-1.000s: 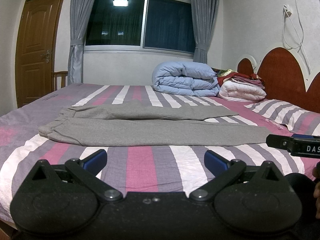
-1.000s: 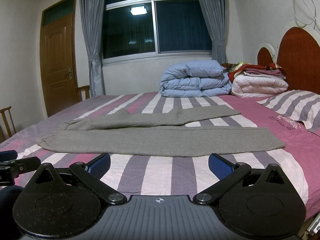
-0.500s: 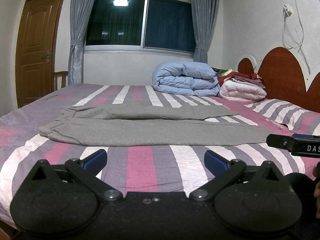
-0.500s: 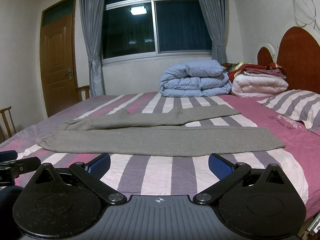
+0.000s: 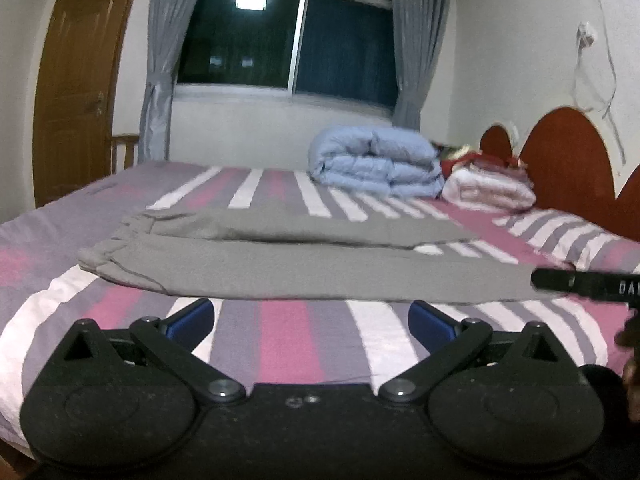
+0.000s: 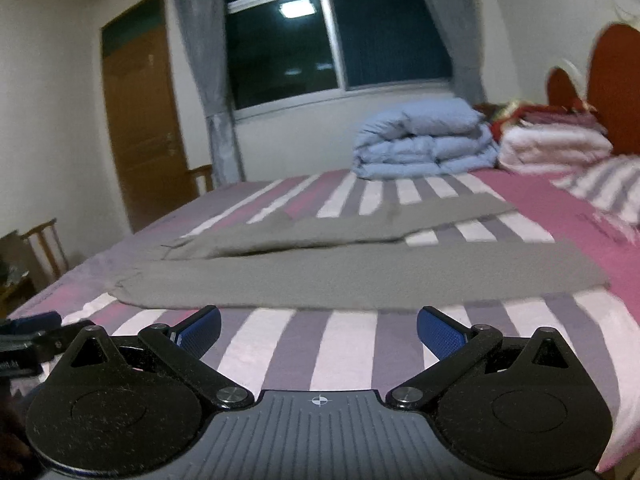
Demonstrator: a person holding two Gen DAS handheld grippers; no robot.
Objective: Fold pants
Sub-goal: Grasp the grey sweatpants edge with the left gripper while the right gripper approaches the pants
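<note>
Grey pants (image 5: 304, 268) lie flat across the striped bed, waistband at the left, both legs stretching right and spread apart in a narrow V. They show the same way in the right wrist view (image 6: 360, 272). My left gripper (image 5: 311, 320) is open and empty, just short of the near leg's edge. My right gripper (image 6: 319, 330) is open and empty, also just in front of the near leg. Part of the right gripper (image 5: 588, 290) shows at the right edge of the left wrist view.
The bed has a pink, purple and white striped sheet (image 5: 288, 344). A folded blue duvet (image 5: 376, 164) and a stack of blankets (image 5: 488, 190) sit at the far side by the red headboard (image 5: 568, 156). A pillow (image 6: 604, 188) lies right. A wooden door (image 6: 140, 128) and chairs (image 6: 44, 248) stand left.
Both grippers have moved forward toward the pants. The right wrist view has tilted, with the right side higher. Both stay open; the pants have not moved.
</note>
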